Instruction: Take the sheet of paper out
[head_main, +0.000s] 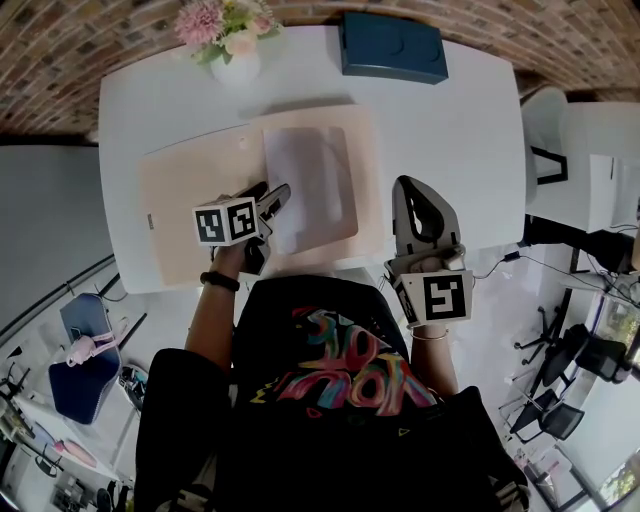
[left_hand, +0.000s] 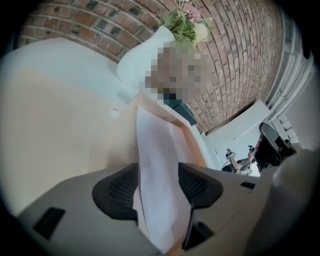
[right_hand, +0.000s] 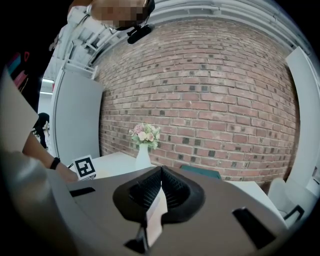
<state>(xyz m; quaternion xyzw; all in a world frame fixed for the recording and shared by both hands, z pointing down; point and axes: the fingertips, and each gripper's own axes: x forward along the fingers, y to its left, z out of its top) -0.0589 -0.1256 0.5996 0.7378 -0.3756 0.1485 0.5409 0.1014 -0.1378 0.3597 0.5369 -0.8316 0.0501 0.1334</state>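
Paper (head_main: 310, 185) lies on the folder (head_main: 190, 215), its near edge between the spread jaws of the left gripper (left_hand: 159, 186). Right gripper (right_hand: 160, 192) pinches a pale strip (right_hand: 155, 216). Best practice: close on the sheet alone, then draw it out flat.

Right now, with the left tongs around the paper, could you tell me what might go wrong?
The left tongs stand open around the sheet of paper without pinching it; closing carelessly could crease it or catch the beige folder too. The right tongs pinch only a thin edge, apparently the folder's; if it slips, the folder may shift with the sheet.
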